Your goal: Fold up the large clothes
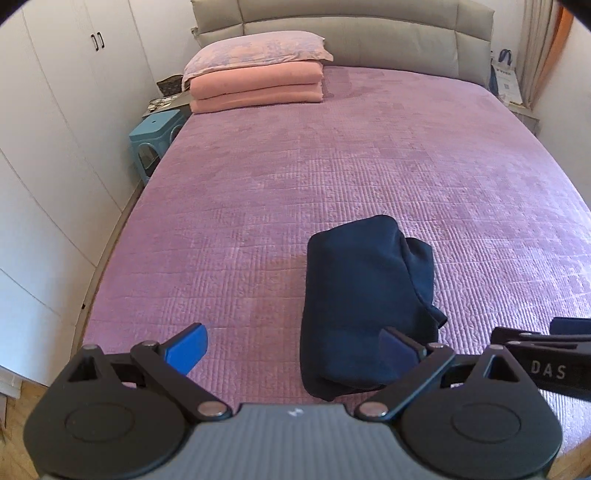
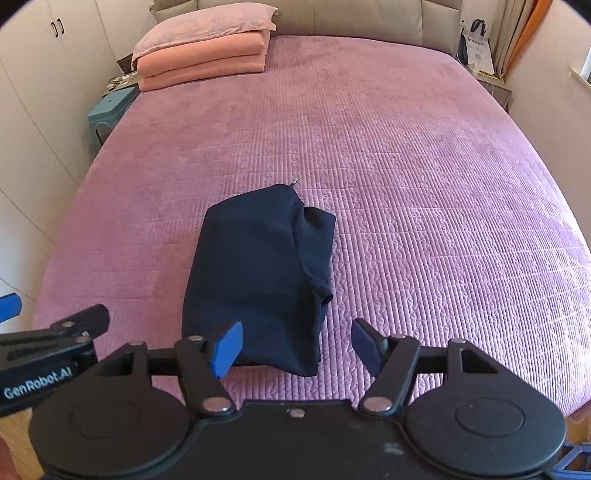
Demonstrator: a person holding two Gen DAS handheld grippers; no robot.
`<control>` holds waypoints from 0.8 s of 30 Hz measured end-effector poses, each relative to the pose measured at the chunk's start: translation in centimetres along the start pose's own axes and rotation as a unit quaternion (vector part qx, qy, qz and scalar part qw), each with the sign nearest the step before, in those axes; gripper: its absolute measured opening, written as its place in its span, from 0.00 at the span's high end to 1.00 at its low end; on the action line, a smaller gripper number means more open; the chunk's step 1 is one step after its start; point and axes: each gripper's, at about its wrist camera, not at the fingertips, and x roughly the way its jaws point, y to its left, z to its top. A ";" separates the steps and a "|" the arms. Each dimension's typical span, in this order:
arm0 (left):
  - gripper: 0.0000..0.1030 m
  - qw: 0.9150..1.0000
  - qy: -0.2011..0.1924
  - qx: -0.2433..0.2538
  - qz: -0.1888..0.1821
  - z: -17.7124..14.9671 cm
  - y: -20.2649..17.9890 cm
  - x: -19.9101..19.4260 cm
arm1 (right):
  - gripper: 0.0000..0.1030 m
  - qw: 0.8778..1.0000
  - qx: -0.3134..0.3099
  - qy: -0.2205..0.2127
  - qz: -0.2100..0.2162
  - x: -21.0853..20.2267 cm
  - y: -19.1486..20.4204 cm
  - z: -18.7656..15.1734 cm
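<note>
A dark navy garment [image 1: 365,302] [image 2: 258,273] lies folded into a thick bundle near the front edge of the purple bedspread [image 1: 332,166] [image 2: 406,166]. My left gripper [image 1: 291,349] hovers over the bundle's near left end, open, with nothing between its blue pads. My right gripper [image 2: 297,347] stands open over the bundle's near right corner; the cloth edge shows in the gap, and neither pad presses it. Each gripper's black linkage shows at the side of the other's view.
A pillow [image 1: 255,51] rests on a stack of folded pink blankets [image 1: 255,88] at the bed's far left, against the grey headboard [image 1: 369,33]. A blue stool [image 1: 155,140] and white wardrobes [image 1: 44,129] line the left side. A nightstand [image 2: 495,88] stands far right.
</note>
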 end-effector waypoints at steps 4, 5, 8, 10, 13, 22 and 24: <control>0.03 1.000 0.001 -0.002 0.007 0.2 0.4 0.1 | 0.24 1.000 0.000 0.000 -0.002 0.0 -0.2 0.1; 0.03 1.000 0.002 -0.004 0.007 0.3 0.5 0.1 | 0.24 1.000 -0.001 0.000 -0.003 -0.1 -0.3 0.1; 0.03 1.000 -0.003 -0.017 0.010 0.3 1.0 0.0 | 0.24 1.000 -0.002 0.000 -0.006 -0.1 -0.5 0.1; 0.03 1.000 -0.010 -0.018 0.017 0.4 1.1 -0.1 | 0.24 1.000 -0.001 0.000 -0.007 -0.1 -0.5 0.1; 0.03 1.000 -0.010 -0.018 0.019 0.6 1.4 -0.1 | 0.24 1.000 -0.007 -0.002 -0.014 -0.2 -0.4 0.2; 0.01 0.999 0.008 -0.019 0.027 0.6 1.9 0.3 | 0.24 1.000 -0.011 -0.003 -0.009 -0.3 0.3 0.2; 0.01 0.999 0.013 -0.018 0.033 0.6 2.1 0.5 | 0.24 1.000 -0.012 -0.003 -0.006 -0.3 0.5 0.2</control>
